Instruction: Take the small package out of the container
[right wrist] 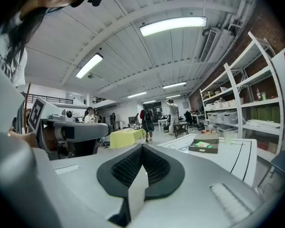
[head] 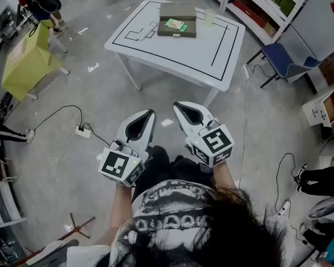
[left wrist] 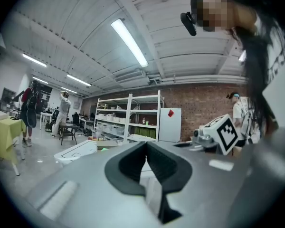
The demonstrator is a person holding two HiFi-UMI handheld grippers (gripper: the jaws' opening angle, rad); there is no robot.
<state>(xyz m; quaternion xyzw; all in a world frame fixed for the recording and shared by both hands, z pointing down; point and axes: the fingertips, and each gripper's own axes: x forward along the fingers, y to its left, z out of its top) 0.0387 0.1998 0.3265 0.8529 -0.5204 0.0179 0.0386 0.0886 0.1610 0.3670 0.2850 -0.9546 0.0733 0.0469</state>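
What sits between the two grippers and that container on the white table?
In the head view: grey floor, then the bare near part of the white table, up to the container.

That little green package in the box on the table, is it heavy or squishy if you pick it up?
Probably light: the green package is small and lies flat in the shallow container. It looks thin, so it may bend or crinkle, though it's too far away to be sure. Being flat, it shouldn't roll.
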